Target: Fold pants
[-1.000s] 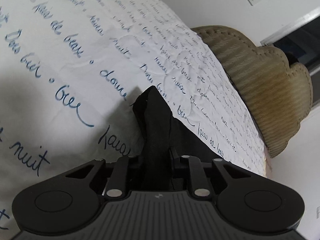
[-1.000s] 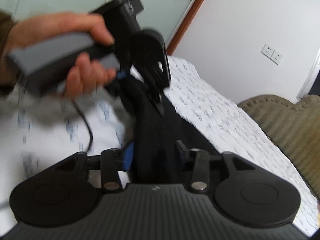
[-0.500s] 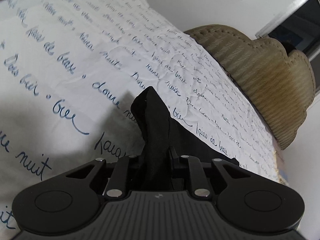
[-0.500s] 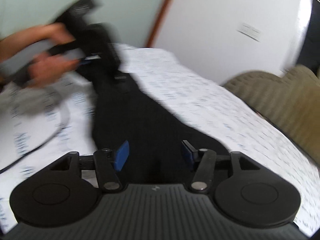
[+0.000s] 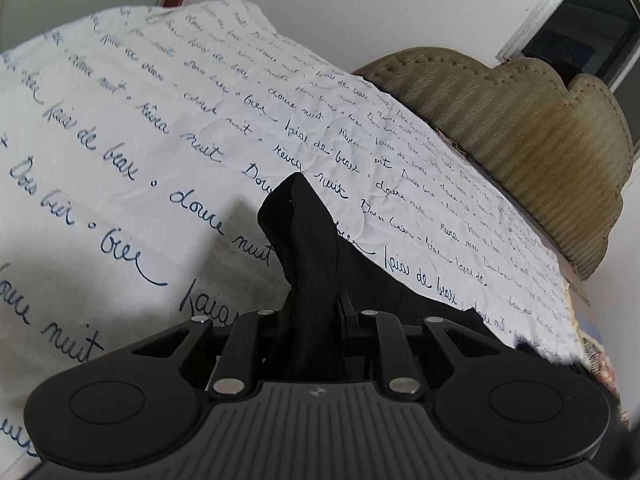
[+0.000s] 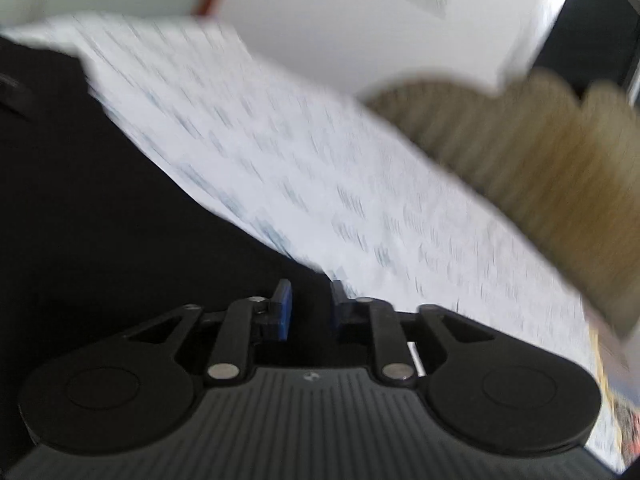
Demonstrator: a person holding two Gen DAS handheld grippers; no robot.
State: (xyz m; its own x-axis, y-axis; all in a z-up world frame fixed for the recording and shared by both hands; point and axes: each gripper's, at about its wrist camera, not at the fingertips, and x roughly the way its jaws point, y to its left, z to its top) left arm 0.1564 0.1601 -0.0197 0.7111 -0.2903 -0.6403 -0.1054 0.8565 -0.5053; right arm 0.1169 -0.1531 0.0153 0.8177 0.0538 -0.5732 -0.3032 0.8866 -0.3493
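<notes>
White script-print bedsheet under black pants. L gripper pinches a raised bunch; R gripper closing, nothing gripped yet. Get R onto the edge w/ a full bite, keep fabric taut.

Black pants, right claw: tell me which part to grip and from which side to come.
Take the black pants at their near edge where it meets the white printed sheet, coming from the sheet side. There the edge is a clear line just ahead of the right claw, whose jaws are closing with no fabric clearly pinched. The left claw already holds a raised fold.
</notes>
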